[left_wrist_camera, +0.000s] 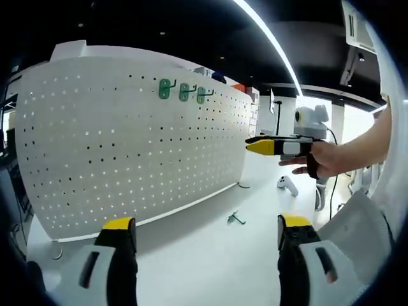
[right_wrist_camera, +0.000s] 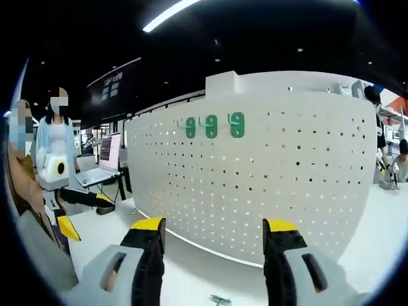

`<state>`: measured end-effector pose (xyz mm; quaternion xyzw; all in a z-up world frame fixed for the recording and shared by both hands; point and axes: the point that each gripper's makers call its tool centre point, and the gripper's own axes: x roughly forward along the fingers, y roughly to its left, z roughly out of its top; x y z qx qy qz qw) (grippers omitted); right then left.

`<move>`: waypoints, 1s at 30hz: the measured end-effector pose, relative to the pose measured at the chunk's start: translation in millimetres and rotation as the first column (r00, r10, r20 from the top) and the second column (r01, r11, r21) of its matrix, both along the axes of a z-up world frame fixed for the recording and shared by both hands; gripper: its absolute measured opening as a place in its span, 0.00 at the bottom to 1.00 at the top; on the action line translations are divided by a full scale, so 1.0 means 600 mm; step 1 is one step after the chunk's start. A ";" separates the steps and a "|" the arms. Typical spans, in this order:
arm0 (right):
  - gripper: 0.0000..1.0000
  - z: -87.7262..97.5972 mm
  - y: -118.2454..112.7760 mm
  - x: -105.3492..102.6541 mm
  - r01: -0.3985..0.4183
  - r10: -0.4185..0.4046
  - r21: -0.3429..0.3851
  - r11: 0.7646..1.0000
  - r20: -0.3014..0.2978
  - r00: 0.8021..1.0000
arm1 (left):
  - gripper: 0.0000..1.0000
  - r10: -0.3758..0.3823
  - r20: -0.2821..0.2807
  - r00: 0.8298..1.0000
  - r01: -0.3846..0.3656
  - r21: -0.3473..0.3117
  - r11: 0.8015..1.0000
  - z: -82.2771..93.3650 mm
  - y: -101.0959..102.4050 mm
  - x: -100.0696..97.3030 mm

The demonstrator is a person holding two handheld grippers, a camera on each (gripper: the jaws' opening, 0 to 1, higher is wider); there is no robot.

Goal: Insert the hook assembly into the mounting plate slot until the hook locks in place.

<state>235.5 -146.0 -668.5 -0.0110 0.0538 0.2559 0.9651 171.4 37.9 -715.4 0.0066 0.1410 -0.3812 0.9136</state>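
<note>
both grippers gape wide, holding nothing. the small green metal hook assembly [left_wrist_camera: 236,218] lies flat on the white table [left_wrist_camera: 210,261], just in front of the white perforated mounting plate [left_wrist_camera: 127,146], ahead-right of the left gripper [left_wrist_camera: 207,233]. right gripper [right_wrist_camera: 210,233] has it at its bottom edge, probably nearer. three green hooks [right_wrist_camera: 211,126] already hang up top.

Open laptop [right_wrist_camera: 105,167] on table [right_wrist_camera: 95,223]; game controller [left_wrist_camera: 287,185].
</note>
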 end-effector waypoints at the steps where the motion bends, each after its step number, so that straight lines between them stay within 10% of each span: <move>1: 0.61 -0.004 -0.001 -0.003 0.001 -0.001 -0.001 1.000 -0.006 1.000 | 0.94 -0.002 0.000 1.000 0.002 -0.001 1.000 0.000 -0.001 -0.001; 30: 0.63 -0.105 -0.050 -0.092 0.016 -0.023 -0.043 0.999 -0.162 0.987 | 0.93 0.003 -0.063 0.998 -0.002 0.013 1.000 -0.046 0.008 -0.028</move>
